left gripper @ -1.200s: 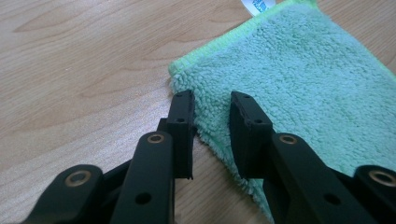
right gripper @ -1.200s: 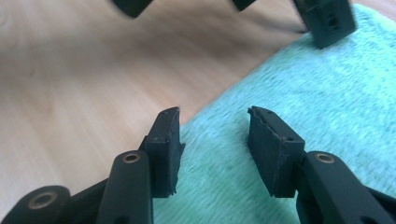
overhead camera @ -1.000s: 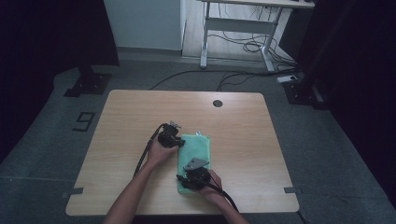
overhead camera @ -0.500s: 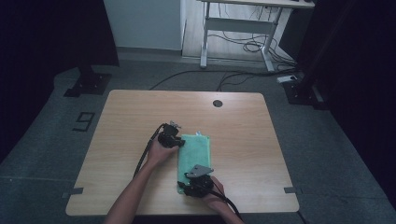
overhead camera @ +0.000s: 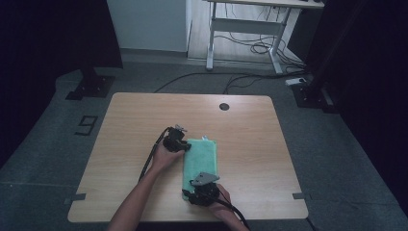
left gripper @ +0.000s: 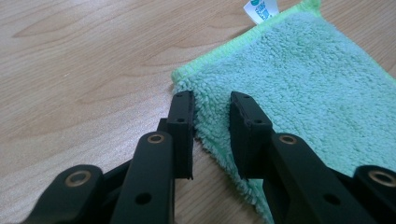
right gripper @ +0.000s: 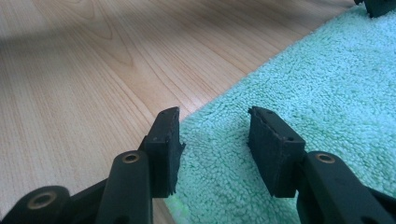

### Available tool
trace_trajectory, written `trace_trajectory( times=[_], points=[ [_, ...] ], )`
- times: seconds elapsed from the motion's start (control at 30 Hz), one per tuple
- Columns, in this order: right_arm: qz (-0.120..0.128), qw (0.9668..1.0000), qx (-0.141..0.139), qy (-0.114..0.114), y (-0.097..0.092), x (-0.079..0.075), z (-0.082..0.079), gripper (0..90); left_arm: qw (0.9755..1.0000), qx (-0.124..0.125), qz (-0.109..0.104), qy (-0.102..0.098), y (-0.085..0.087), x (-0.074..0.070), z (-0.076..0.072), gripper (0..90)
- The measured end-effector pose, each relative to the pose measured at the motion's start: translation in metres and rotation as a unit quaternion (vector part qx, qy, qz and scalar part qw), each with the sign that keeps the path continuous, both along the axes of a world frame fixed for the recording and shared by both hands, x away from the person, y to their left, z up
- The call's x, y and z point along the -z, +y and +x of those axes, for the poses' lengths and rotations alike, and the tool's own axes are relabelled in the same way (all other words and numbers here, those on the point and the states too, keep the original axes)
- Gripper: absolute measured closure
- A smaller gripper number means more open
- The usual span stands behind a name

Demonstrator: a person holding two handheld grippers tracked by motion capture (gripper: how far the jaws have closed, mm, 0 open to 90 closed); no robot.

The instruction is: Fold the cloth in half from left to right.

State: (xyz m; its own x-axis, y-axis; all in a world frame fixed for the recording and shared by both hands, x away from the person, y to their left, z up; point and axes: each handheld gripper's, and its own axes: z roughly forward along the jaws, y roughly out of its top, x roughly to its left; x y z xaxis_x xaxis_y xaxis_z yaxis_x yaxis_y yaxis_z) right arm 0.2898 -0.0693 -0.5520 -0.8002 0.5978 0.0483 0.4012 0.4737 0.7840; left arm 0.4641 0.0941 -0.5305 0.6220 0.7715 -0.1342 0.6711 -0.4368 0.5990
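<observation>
A green terry towel (overhead camera: 203, 155) lies folded on the wooden table (overhead camera: 144, 113), long side running away from the person. My left gripper (overhead camera: 183, 144) rests at its far left corner. In the left gripper view the jaws (left gripper: 212, 105) stand apart astride the towel's fuzzy edge (left gripper: 303, 84), not pinching it. My right gripper (overhead camera: 193, 185) sits at the near left end. Its jaws (right gripper: 212, 121) are apart too, one over the table (right gripper: 70, 70) by the hem, the other on the towel (right gripper: 327, 79). The left gripper's jaw tip (right gripper: 379, 5) peeks in beyond.
A white label (left gripper: 261, 9) sticks out at the towel's far edge. A round cable hole (overhead camera: 223, 106) sits near the table's far edge. Both forearms enter from the near side. Bare wood (left gripper: 70, 70) surrounds the towel. Desk legs and cables (overhead camera: 250, 45) lie on the floor beyond.
My right gripper has slid a little toward the near end of the towel. The left gripper and the towel have stayed put.
</observation>
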Motion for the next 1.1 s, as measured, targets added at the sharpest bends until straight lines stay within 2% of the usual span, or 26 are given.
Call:
trace_trajectory(
  times=[0.37, 0.43, 0.47, 0.57, 0.67, 0.73, 0.8, 1.0, 1.1],
  points=[
    [0.004, 1.0000, -0.002, 0.004, 0.000, 0.000, 0.000, 53.0, 1.0000, -0.001, 0.001, 0.003, 0.000, -0.001, 0.000, 70.4],
    [0.014, 0.9998, 0.000, 0.013, -0.002, -0.001, 0.002, 51.7, 1.0000, 0.000, 0.007, 0.000, 0.000, -0.001, 0.000, 68.7],
    [0.026, 0.9996, 0.006, 0.010, -0.007, -0.004, 0.003, 51.2, 1.0000, -0.001, 0.000, -0.007, 0.003, -0.005, -0.002, 66.8],
    [0.038, 0.9992, 0.011, 0.006, -0.012, -0.008, 0.005, 50.8, 0.9998, -0.003, -0.011, -0.017, 0.007, -0.012, -0.005, 65.0],
    [0.055, 0.9982, 0.024, 0.003, -0.024, -0.021, 0.013, 48.9, 0.9993, -0.004, -0.022, -0.028, 0.013, -0.020, -0.008, 60.9],
    [0.056, 0.9981, 0.025, 0.002, -0.026, -0.022, 0.014, 48.7, 0.9989, -0.003, -0.033, -0.032, 0.016, -0.025, -0.010, 59.9],
    [0.057, 0.9978, 0.031, -0.006, -0.031, -0.026, 0.019, 48.6, 0.9987, 0.001, -0.027, -0.042, 0.017, -0.028, -0.014, 56.0],
    [0.055, 0.9968, 0.057, -0.007, -0.045, -0.031, 0.043, 48.0, 0.9978, -0.006, -0.038, -0.054, 0.028, -0.034, -0.021, 49.8],
    [0.054, 0.9966, 0.061, -0.007, -0.046, -0.032, 0.048, 48.0, 0.9976, -0.010, -0.041, -0.055, 0.032, -0.034, -0.022, 49.7]
  ],
)
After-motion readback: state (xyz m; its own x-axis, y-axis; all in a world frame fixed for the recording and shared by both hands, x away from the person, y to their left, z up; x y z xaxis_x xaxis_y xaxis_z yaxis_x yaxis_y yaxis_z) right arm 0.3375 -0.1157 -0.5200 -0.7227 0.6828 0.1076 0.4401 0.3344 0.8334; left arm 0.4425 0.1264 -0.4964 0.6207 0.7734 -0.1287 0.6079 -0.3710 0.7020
